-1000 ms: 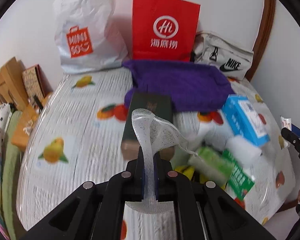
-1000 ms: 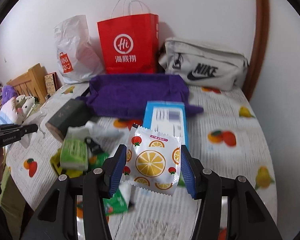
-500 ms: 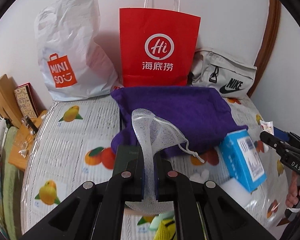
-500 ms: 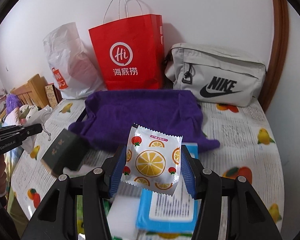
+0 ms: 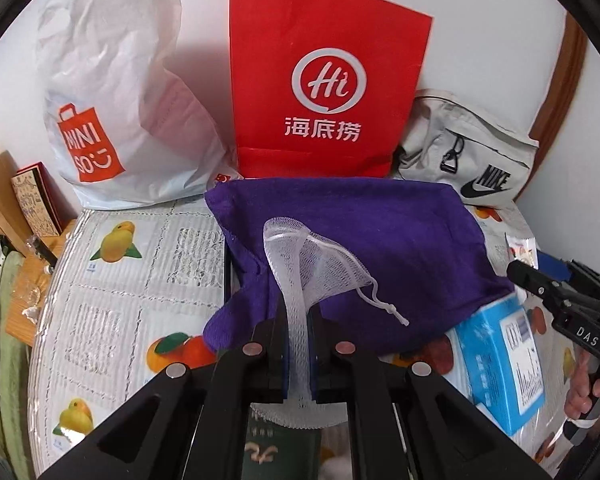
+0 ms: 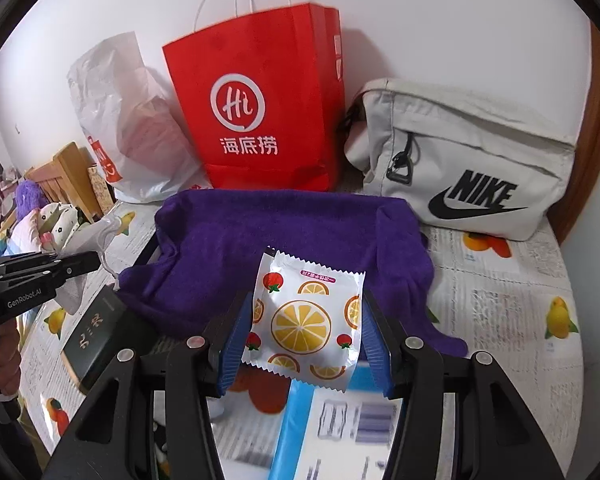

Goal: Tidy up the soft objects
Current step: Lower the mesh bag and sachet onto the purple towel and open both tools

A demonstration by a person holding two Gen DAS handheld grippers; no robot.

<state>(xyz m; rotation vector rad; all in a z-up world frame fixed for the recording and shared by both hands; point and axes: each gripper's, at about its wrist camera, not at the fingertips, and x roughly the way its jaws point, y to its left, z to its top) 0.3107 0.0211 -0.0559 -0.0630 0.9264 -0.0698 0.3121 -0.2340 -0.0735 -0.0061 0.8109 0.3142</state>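
The left tool (image 5: 298,354) pinches a white mesh pouch (image 5: 312,268). The right tool (image 6: 304,344) grips an orange-print sachet (image 6: 306,316). Both hover near the purple cloth (image 6: 284,232), this side of the red bag (image 6: 260,100).

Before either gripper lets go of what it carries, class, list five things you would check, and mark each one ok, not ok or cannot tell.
1. Left gripper pinches the white mesh pouch firmly: ok.
2. Right gripper has the orange-print packet between its blue pads: ok.
3. Both grippers point toward the purple cloth: ok.
4. Bare cloth remains for putting things down: ok, nothing lies on its middle.
5. The pouch's drawstring hangs free of the blue box: ok.
6. Whether the cloth lines a tray or box underneath: cannot tell.
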